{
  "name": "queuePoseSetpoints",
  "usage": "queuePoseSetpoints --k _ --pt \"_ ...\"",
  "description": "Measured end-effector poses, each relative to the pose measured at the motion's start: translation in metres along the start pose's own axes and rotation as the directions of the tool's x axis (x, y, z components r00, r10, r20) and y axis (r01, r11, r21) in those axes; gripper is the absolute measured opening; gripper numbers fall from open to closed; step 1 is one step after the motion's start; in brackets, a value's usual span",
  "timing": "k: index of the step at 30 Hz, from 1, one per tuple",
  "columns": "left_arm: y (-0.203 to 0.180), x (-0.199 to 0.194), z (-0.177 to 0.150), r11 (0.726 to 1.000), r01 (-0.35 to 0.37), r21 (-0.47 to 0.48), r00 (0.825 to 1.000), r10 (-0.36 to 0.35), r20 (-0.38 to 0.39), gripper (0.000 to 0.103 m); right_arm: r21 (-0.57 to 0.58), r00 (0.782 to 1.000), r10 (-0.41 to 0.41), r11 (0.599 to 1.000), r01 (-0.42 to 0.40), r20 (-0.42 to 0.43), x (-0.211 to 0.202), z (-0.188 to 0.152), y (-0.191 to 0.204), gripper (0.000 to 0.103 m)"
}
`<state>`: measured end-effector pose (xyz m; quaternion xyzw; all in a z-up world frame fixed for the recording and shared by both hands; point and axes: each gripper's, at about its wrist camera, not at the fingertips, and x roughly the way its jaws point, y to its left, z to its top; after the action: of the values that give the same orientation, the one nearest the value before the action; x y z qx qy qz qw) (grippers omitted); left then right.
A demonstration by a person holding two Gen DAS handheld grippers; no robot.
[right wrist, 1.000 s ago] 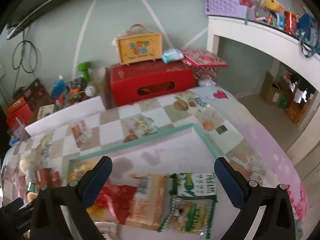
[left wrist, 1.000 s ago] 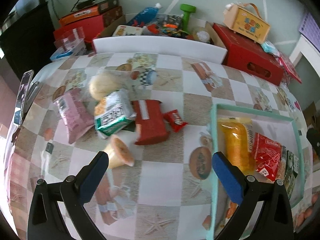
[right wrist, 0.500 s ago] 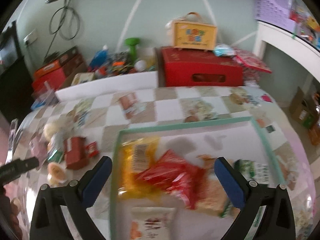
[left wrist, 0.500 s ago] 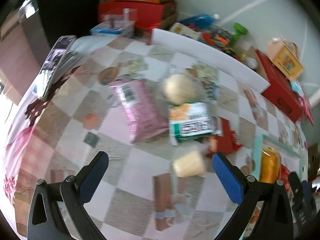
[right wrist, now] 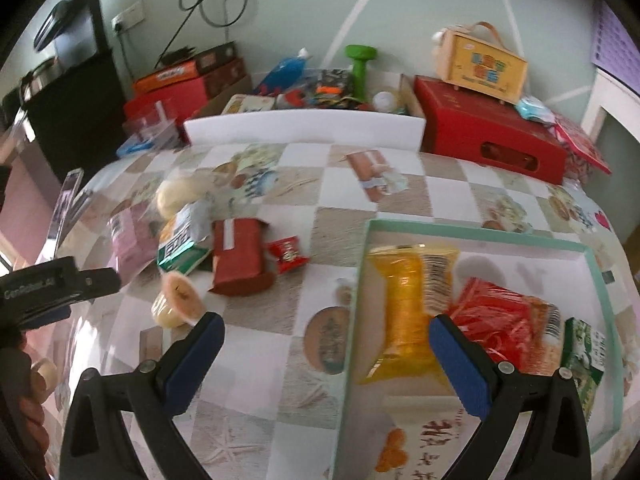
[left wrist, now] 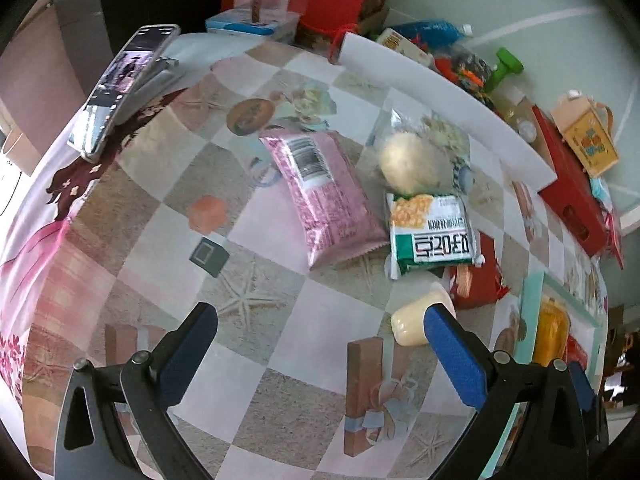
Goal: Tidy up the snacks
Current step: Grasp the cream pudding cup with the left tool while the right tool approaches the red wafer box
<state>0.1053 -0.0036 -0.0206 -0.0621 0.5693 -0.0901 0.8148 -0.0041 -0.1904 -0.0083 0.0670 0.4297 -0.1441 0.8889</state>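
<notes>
My left gripper (left wrist: 320, 320) hangs open above the checked tablecloth, and its right finger (left wrist: 452, 344) is close beside a pale pudding cup (left wrist: 412, 322) lying on its side. Beyond it lie a pink packet (left wrist: 324, 196), a bun in a clear bag (left wrist: 408, 160), a green-white packet (left wrist: 432, 232) and a red packet (left wrist: 476, 280). My right gripper (right wrist: 325, 326) is open and empty over the left rim of the teal tray (right wrist: 472, 230). The tray holds a yellow packet (right wrist: 404, 312), a red packet (right wrist: 500, 320) and a green packet (right wrist: 580, 352). A small red packet (right wrist: 288, 254) lies left of the tray.
A phone (left wrist: 120, 84) stands on a holder at the table's left edge. A white foam board (right wrist: 304, 128) runs along the far edge, with red boxes (right wrist: 492, 136), a yellow case (right wrist: 480, 64) and clutter behind it. A hand (right wrist: 28, 380) holds the left gripper's body (right wrist: 52, 284).
The left gripper swung left and closer over the loose snacks, with the pudding cup now by its right finger. The right gripper swung left from the tray's far side to its left rim.
</notes>
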Motion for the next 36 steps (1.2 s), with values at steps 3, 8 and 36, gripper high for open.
queuePoseSetpoints --k 3,8,36 --pt "-0.006 0.003 -0.002 1.0 0.005 0.024 1.0 -0.005 -0.005 0.103 -0.015 1.0 0.005 1.0 -0.005 -0.006 0.004 -0.001 0.007 0.103" --pt "-0.011 0.008 -0.005 1.0 0.022 0.019 0.999 -0.021 -0.032 0.103 -0.025 0.999 0.038 0.999 -0.038 -0.005 0.009 0.001 0.015 0.103" --pt "-0.028 0.02 -0.005 0.991 0.129 -0.036 0.989 -0.131 -0.069 0.103 0.096 0.996 0.087 0.992 -0.084 -0.022 0.018 0.017 -0.017 0.103"
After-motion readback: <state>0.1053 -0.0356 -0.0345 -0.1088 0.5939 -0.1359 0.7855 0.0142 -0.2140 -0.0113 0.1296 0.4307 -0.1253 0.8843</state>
